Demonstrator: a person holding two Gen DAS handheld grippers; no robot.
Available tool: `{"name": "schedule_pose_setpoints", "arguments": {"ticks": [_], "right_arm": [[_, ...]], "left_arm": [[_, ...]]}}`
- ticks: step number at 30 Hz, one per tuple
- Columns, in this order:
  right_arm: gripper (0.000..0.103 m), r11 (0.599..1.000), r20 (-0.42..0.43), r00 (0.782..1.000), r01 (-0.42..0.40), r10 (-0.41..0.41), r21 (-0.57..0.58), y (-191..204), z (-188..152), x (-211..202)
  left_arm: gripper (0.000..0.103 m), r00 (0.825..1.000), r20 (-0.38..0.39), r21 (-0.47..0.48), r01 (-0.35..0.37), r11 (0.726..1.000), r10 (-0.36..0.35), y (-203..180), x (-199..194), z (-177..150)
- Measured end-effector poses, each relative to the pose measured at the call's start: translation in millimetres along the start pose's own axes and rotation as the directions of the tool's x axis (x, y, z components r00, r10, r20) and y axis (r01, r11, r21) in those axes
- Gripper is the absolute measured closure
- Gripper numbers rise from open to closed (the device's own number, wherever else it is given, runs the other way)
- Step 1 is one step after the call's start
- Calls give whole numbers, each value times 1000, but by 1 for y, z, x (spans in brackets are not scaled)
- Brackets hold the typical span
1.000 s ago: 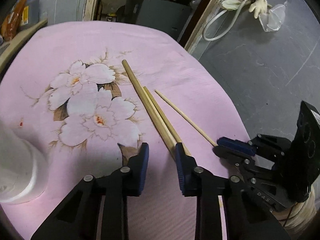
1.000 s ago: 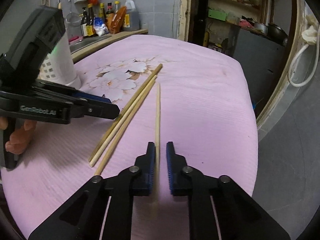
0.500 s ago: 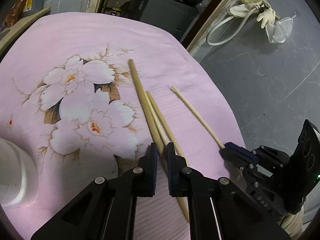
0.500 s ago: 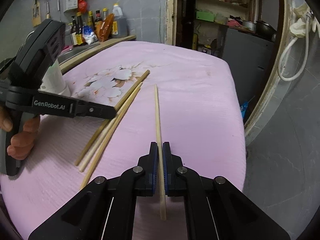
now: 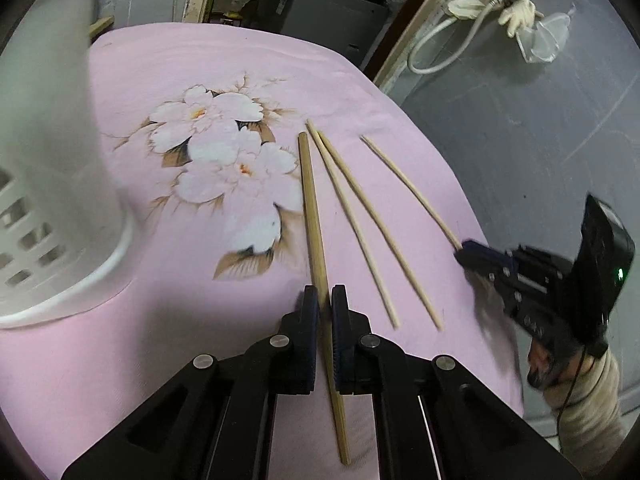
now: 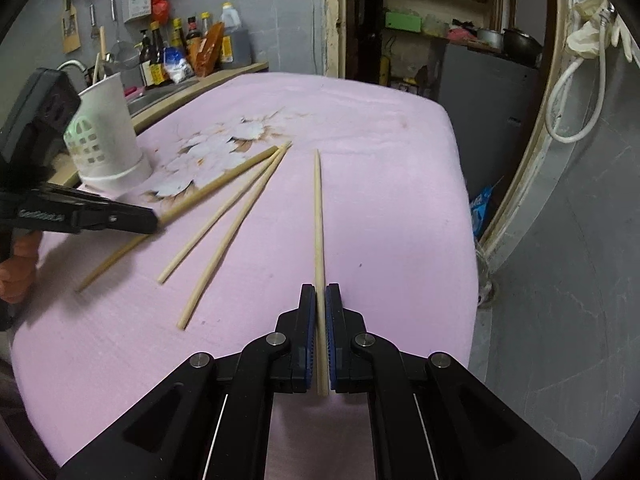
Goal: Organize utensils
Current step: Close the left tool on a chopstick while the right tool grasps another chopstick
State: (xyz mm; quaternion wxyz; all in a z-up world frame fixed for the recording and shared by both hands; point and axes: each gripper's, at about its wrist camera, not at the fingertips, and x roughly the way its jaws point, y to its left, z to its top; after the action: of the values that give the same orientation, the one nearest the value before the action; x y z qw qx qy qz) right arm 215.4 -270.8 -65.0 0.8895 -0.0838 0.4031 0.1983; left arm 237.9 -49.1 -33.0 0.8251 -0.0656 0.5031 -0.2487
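Your left gripper [image 5: 324, 300] has its jaws clamped on the thick chopstick [image 5: 310, 200]; its near end runs under the frame. Your right gripper [image 6: 320, 296] grips the thin chopstick [image 6: 317, 208] likewise. Two loose chopsticks [image 5: 362, 220] lie on the pink surface [image 5: 180, 320] between them. The white holder [image 5: 48, 160] is cropped and blurred at left; its contents cannot be seen.
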Motion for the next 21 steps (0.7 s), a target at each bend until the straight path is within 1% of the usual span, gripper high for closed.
{"name": "schedule_pose_setpoints", "arguments": {"ticks": [2,7,11,15,17,19,21], "right_arm": [[98,1000,-23,1000,7,-7,-21,4,5,5],[96,999,-62,998,-6,3,-53,11,25,24],[96,997,-84,996,-30,25,-65,13,44,42],[96,995,-116,990,-82,75,-63,12,62,59],[95,993,-130,987,-100,90,-71,15,67,65],[95,991,-142,985,-109,96,-80,17,72,70],[95,990,-155,984,-106,91,-90,21,74,74]], "left_arm": [[98,1000,-4,32,-22,999,22,-3,-1,1],[97,997,-19,71,-68,995,69,-9,8,11],[93,995,-23,80,-94,992,96,-5,17,21],[91,995,-32,59,-89,994,91,2,26,35],[90,997,-46,27,-68,997,69,8,31,42],[90,997,-47,5,-55,998,55,11,35,44],[91,997,-49,15,-58,998,59,9,37,45]]}}
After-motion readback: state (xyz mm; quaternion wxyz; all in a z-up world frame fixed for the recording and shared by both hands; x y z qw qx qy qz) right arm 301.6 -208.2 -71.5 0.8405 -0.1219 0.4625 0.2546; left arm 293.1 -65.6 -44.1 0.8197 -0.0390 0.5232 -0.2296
